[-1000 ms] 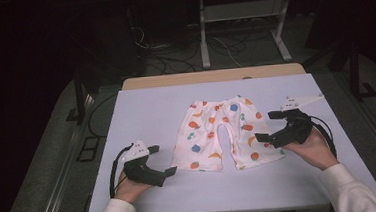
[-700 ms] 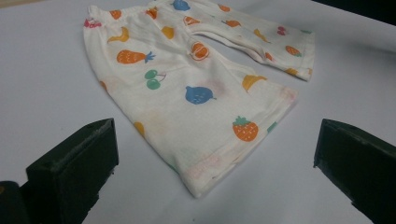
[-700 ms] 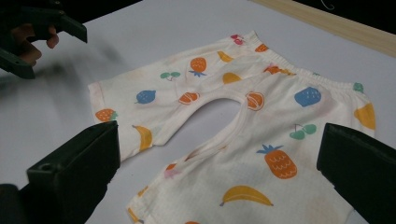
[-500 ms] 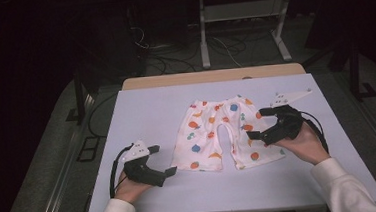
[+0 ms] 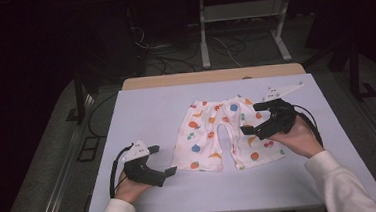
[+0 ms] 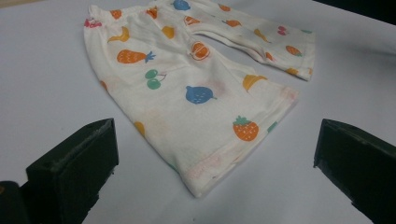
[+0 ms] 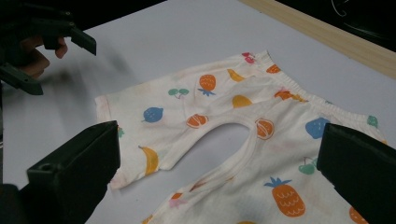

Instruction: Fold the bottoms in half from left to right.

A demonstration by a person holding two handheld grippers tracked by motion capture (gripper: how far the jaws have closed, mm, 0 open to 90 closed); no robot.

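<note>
- Now my right gripper (image 5: 257, 117) has come in over the shorts (image 5: 217, 134), up from the right edge of the garment where it sat a second ago. It hangs above the right leg, near the crotch seam, jaws spread wide and holding nothing.
- In the right gripper view the two black jaws stand far apart at the bottom corners, with the fruit-print cloth (image 7: 243, 126) lying flat between and beyond them; I cannot tell whether the tips touch the fabric yet.
- My left gripper (image 5: 162, 160) sits low at the near left of the white table (image 5: 141, 109), just beside the hem of the left leg. It too is wide open and empty, and it looks just as it did in the earlier pictures.
- The left gripper view shows that hem corner (image 6: 201, 182) close ahead, between the jaws but not in them.
- The shorts lie spread flat mid-table, waistband away from me and both legs pointing my way, unchanged in position from a second ago.
- My reading: the right hand is lining up for a pinch on the right leg or the seam, likely to start a fold. Nothing has been gripped, so the work on the cloth itself has not begun.
</note>
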